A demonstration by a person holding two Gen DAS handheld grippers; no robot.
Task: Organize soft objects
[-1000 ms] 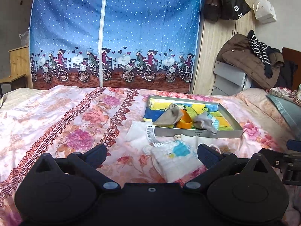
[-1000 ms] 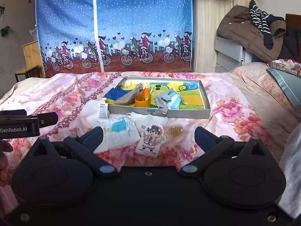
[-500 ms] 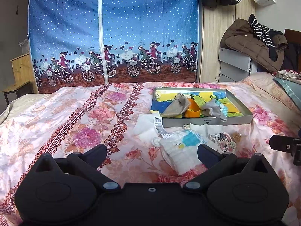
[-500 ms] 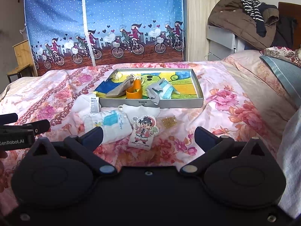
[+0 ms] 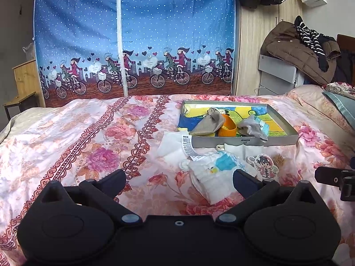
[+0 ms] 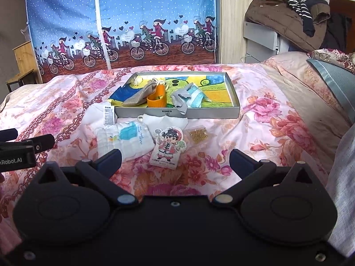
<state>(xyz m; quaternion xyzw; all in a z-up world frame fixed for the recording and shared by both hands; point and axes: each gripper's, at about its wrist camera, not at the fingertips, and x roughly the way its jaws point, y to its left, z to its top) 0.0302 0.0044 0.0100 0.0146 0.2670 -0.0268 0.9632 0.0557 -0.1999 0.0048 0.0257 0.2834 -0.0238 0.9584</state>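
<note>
Left wrist view shows the left gripper (image 5: 177,180) spread empty above the folded white muslin cloth (image 5: 218,174) before the shallow grey tray (image 5: 244,140), while right wrist view shows the right gripper (image 6: 175,160) equally spread, so approach is underway and next comes descending to pinch cloth.

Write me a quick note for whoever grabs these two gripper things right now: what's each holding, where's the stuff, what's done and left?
Left gripper: open, empty, above the bedspread.
Right gripper: open, empty too.
In the tray: tan cloth, orange cup, grey sock, blue-white pack.
In front of the tray, on the bed: folded white cloth, cartoon figure, white pouch, tagged white cloth, small gold packet.
Left: these probably go in the tray; the folded cloth lies nearest the left gripper.
</note>
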